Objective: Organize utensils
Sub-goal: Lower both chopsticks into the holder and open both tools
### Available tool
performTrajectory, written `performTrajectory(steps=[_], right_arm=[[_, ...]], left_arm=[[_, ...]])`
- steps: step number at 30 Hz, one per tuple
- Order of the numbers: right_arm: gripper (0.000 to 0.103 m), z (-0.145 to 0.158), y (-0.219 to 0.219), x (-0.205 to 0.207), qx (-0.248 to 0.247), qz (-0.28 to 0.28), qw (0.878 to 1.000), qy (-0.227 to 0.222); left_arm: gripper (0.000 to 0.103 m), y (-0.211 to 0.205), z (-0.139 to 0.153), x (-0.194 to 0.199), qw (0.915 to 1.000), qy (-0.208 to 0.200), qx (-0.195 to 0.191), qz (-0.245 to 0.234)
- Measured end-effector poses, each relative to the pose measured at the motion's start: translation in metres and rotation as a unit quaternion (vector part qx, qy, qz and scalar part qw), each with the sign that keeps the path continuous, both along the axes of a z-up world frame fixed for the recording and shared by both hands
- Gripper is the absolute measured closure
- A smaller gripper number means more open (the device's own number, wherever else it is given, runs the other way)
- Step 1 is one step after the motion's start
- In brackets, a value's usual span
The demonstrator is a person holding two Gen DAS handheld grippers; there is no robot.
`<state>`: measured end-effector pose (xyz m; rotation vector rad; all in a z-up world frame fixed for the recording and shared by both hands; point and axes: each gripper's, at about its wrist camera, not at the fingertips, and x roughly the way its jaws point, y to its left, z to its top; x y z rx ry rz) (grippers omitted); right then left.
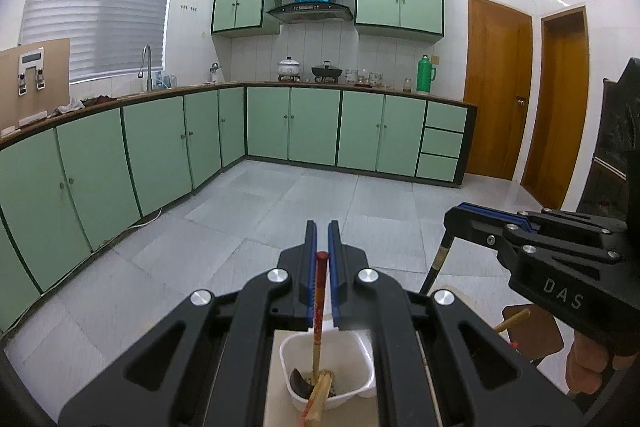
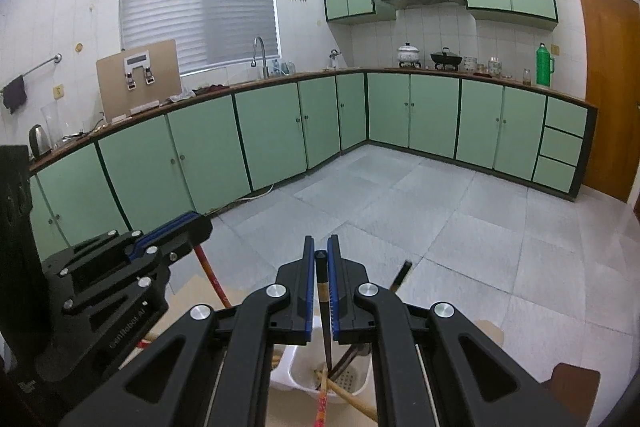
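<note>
My left gripper is shut on a red-topped chopstick, whose lower end stands in a white plastic utensil holder just below the jaws. That holder also contains a dark spoon and bamboo chopsticks. My right gripper is shut on a dark chopstick that reaches down into the white holder. Each gripper shows in the other's view: the right gripper with its dark chopstick, the left gripper with the red chopstick. Another dark stick leans out to the right.
The holder stands on a light board over a brown surface. A hand grips the right tool. Beyond lie a grey tiled floor, green cabinets along two walls, and wooden doors at right.
</note>
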<state>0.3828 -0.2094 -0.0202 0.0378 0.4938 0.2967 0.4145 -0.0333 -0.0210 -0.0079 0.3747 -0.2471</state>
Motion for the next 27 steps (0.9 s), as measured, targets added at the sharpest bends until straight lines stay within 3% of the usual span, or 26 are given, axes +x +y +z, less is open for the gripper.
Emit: performTrajectory(steps=[12, 16, 20, 27], right_arm=[[0.096, -0.013, -0.018, -0.010, 0.016, -0.017, 1.000, 0.019], [0.090, -0.007, -0.024, -0.019, 0.018, -0.020, 1.000, 0.009], [0.077, -0.003, -0.032, -0.029, 0.023, -0.025, 0.999, 0.002], [0.046, -0.005, -0.046, -0.057, 0.041, -0.037, 0.999, -0.003]], left_arm=[[0.098, 0.010, -0.009, -0.002, 0.9998, 0.017, 0.003, 0.008], [0.098, 0.014, -0.007, -0.007, 0.9998, 0.017, -0.001, 0.014], [0.096, 0.016, -0.001, -0.015, 0.9997, 0.014, -0.011, 0.020], [0.067, 0.027, 0.000, -0.039, 0.9995, 0.007, -0.016, 0.028]])
